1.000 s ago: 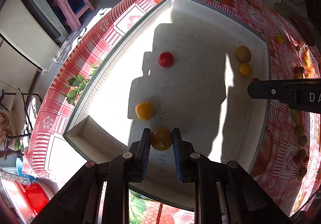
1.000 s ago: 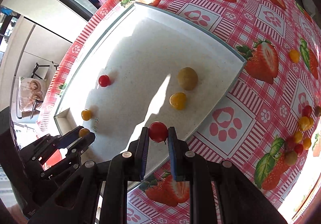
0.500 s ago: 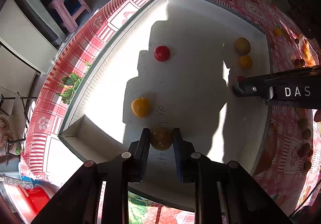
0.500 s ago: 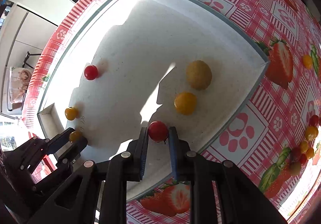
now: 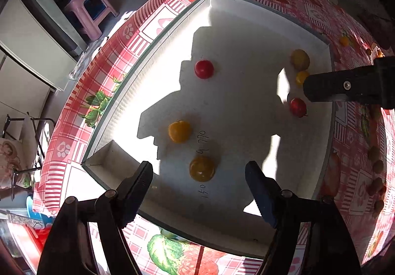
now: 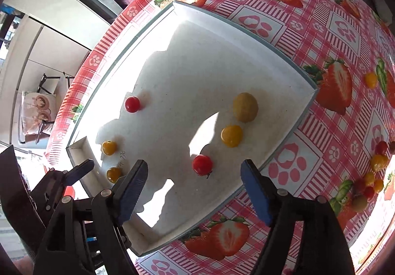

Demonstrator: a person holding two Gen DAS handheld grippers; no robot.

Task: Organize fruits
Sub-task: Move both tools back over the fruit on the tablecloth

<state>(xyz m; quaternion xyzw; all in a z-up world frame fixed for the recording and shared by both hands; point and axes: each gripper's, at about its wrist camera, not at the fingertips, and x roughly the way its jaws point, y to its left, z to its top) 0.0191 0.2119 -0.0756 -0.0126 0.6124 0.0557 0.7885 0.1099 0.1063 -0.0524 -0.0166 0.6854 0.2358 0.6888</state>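
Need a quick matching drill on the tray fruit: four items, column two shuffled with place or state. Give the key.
1. orange tomato
2. red tomato with stem
3. brownish-yellow fruit
4. left gripper

A. lies free between the right gripper's open jaws
B. open, nothing gripped
C. largest piece, near the tray's right wall
D. lies beside handwritten numbers

Pairs: 1-D, 2-A, 3-C, 4-B

Both wrist views look steeply down, from close above, into the white tray. The left view hangs over its lower-left corner, the right over its lower-right edge; both frame all six fruits.
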